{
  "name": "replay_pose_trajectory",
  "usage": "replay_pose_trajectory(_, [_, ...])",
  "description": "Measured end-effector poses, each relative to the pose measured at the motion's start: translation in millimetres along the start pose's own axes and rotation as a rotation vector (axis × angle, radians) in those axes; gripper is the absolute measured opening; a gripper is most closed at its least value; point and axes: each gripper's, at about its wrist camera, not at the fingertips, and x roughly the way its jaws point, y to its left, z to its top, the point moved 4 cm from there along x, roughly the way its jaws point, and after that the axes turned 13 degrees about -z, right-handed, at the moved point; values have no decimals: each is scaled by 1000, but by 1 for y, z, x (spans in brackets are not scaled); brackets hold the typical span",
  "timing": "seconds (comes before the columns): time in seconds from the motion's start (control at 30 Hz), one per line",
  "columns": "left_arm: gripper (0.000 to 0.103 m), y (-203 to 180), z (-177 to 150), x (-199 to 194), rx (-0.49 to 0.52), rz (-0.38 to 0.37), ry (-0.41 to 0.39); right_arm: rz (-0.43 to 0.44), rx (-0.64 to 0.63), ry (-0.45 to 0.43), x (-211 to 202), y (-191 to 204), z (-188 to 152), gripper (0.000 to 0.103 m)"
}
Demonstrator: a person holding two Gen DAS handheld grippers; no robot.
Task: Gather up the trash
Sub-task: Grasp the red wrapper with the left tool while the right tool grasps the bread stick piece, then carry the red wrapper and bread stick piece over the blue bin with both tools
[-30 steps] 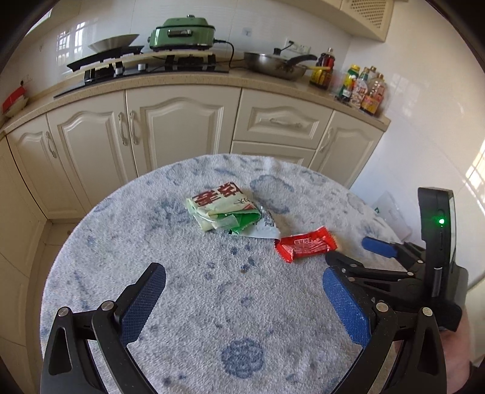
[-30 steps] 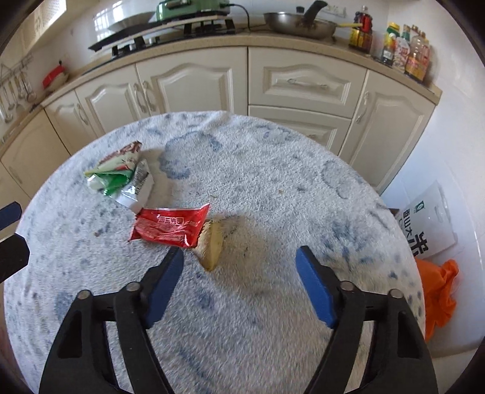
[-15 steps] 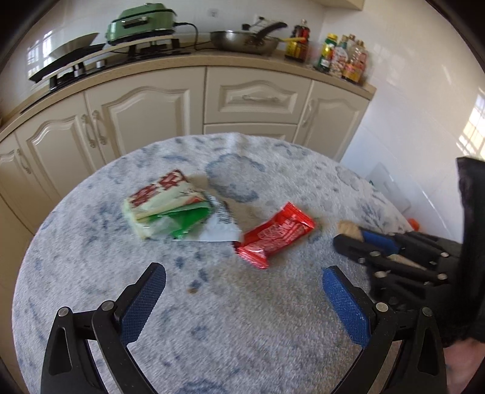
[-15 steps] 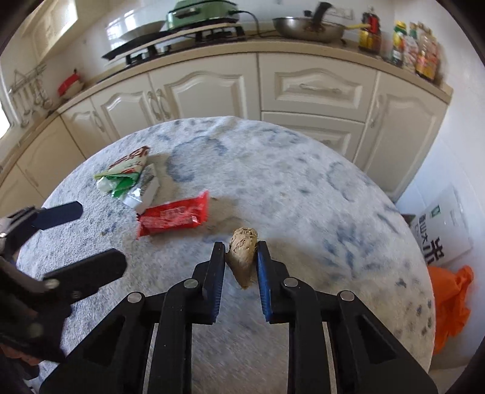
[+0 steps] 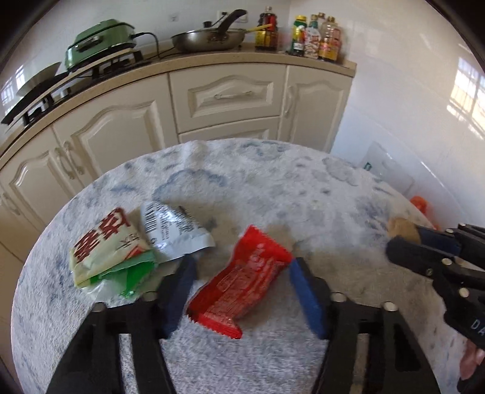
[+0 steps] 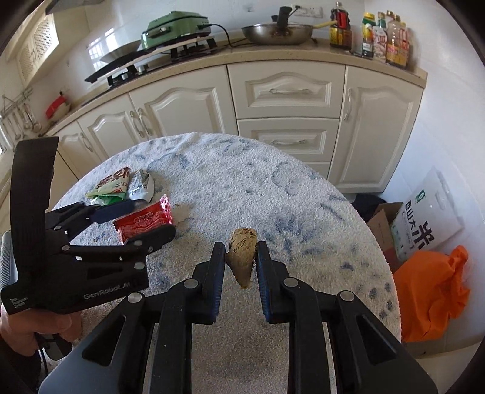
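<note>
A red snack wrapper (image 5: 245, 278) lies on the round blue-and-white table (image 5: 272, 188). My left gripper (image 5: 242, 288) is open, its jaws astride the wrapper, not closed on it. It also shows in the right wrist view (image 6: 133, 218) around the red wrapper (image 6: 145, 221). My right gripper (image 6: 241, 260) is shut on a crumpled brown paper lump (image 6: 242, 251) and holds it above the table; it shows at the right of the left wrist view (image 5: 403, 239). A green-and-white packet (image 5: 106, 245) and a silver wrapper (image 5: 172, 230) lie left of the red one.
Cream kitchen cabinets (image 6: 288, 94) stand behind the table, with a stove, a green cooker (image 6: 172, 24), a pan and bottles on the counter. An orange bag (image 6: 430, 288), a white rice bag (image 6: 430, 218) and a cardboard box lie on the floor to the right.
My left gripper has moved in over the red wrapper and its jaws have narrowed around it. My right gripper shut on the brown lump and lifted it.
</note>
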Motion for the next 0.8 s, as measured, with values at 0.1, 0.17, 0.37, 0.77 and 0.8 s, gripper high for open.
replay_pose_trajectory(0.1, [22, -2, -1, -2, -19, -61, 3, 3, 6, -1, -3, -2, -2, 20])
replay_pose_trajectory(0.17, [19, -1, -4, -4, -55, -108, 1, 3, 8, -3, -5, -3, -3, 20])
replay_pose_trajectory(0.37, [17, -2, -18, -11, -114, -161, -3, 4, 20, -12, -17, -9, -7, 20])
replay_pose_trajectory(0.77, [16, -28, -41, -69, -112, -185, -51, -11, 49, -58, -63, -27, -20, 20])
replay_pose_trajectory(0.8, [16, -31, -42, -78, -109, -183, -59, -15, 53, -64, -69, -30, -23, 20])
